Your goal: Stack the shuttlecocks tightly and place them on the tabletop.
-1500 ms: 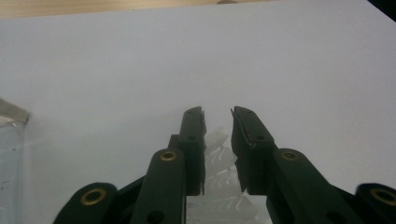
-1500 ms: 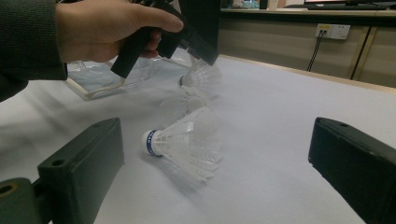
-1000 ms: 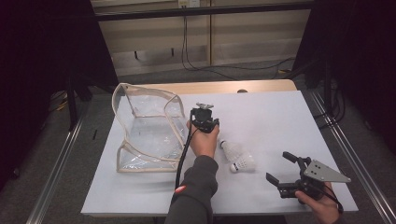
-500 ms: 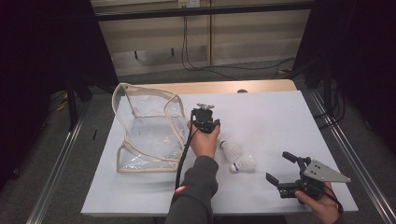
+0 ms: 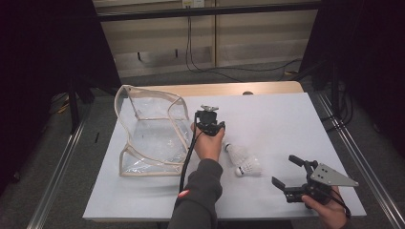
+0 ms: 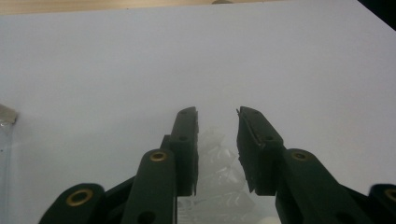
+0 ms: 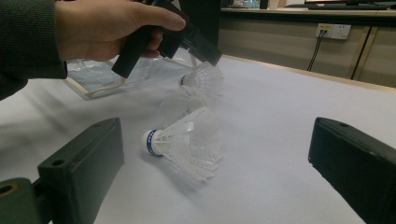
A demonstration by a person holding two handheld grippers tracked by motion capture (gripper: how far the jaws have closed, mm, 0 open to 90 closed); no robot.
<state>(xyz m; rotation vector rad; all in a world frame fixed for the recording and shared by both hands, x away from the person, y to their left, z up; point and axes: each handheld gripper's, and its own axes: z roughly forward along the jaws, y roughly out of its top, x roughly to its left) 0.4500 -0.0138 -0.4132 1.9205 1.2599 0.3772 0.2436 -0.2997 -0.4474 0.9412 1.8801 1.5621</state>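
A person's hand holds my left gripper (image 5: 210, 125) at the middle of the white table (image 5: 282, 119), just right of a clear plastic bag (image 5: 148, 138). Between its jaws (image 6: 217, 114) sits the feathered skirt of a white shuttlecock (image 6: 217, 172), which reaches both pads. From the right gripper view that shuttlecock (image 7: 201, 77) shows at the jaw tips. Two more shuttlecocks (image 5: 237, 153) (image 5: 249, 168) lie on the table beside the hand. My right gripper (image 5: 285, 170) stands open at the front right, and the nearest shuttlecock (image 7: 187, 140) lies a short way beyond its jaws (image 7: 217, 126).
The bag's open mouth faces right, towards the left gripper, and one corner (image 6: 4, 116) shows in the left gripper view. A cable (image 5: 187, 162) trails from the left gripper along the forearm. The table's right half is bare white.
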